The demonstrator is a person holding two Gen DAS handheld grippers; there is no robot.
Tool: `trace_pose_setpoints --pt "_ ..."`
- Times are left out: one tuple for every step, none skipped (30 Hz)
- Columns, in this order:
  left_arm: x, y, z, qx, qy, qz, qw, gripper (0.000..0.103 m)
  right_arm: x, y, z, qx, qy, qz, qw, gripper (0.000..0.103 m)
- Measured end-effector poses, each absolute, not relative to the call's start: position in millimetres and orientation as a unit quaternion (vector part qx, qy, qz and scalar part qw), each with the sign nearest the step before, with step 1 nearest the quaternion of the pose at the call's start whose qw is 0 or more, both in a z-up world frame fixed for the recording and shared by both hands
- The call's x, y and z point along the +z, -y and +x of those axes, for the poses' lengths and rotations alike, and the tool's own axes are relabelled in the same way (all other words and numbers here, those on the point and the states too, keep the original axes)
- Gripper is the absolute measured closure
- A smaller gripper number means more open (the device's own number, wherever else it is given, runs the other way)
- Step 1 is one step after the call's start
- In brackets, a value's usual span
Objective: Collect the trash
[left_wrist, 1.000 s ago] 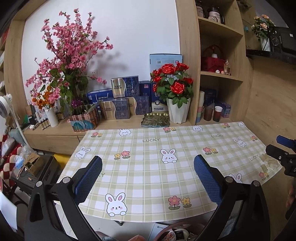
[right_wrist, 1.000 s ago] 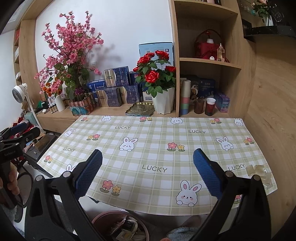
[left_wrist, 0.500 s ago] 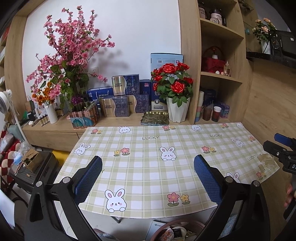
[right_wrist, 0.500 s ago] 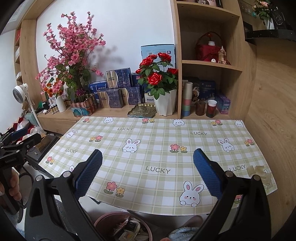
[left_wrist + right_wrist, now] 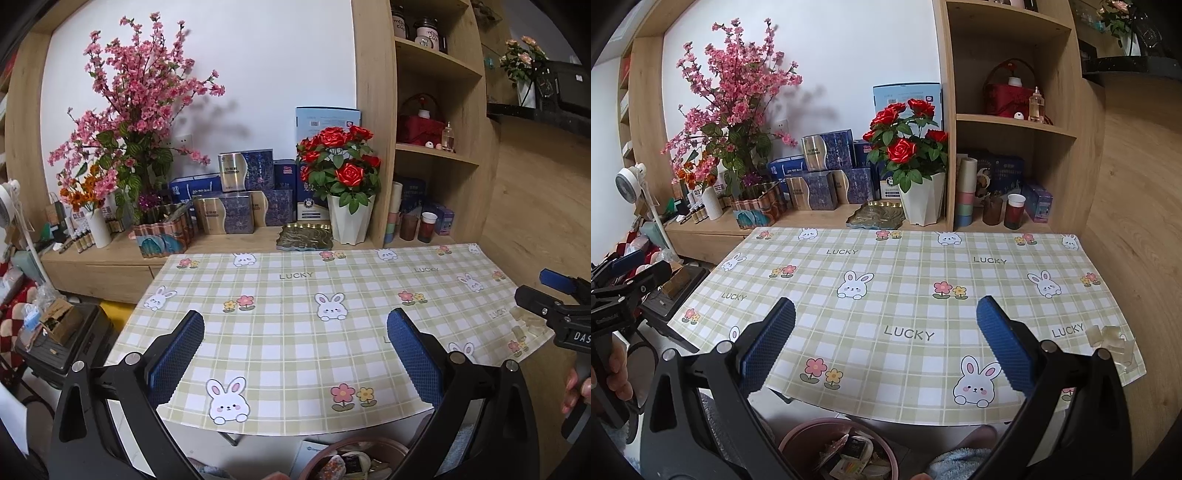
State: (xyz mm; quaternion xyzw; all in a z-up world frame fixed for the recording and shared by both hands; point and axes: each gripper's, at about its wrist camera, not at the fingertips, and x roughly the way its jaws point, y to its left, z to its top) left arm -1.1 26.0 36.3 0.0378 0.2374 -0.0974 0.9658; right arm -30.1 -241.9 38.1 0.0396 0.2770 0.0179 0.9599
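1. Step, as I read it: between picks. Both tools hover off the near edge of the table [image 5: 1015,243], nothing held
2. left gripper [image 5: 295,354]: jaws spread wide, empty, pads over the checked cloth near the front edge
3. right gripper [image 5: 886,343]: same, spread wide and empty
4. Only candidate trash on the table: clear crumpled plastic scrap [image 5: 1112,341] at the front-right corner, lying on the cloth just beside the edge. From the left camera it sits at [image 5: 526,325], just behind the right tool's tip
5. Bin: pink waste basket [image 5: 798,439] on the floor under the near table edge, already has wrappers in it; its rim also shows in the left view
6. Next move, my call: right gripper is nearer, swing it right, come down over the scrap, close on the bunched part
7. Watch: it looks thin and light, may slide off the edge when nudged, so approach from the outer side
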Motion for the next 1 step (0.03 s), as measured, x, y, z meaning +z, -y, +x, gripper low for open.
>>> trace_pose_setpoints --pt "35.8 -25.7 -1.1 -0.095 -0.237 0.040 0.966 0.006 37.4 241.4 -30.5 0.018 -0.277 0.040 0.960 0.006"
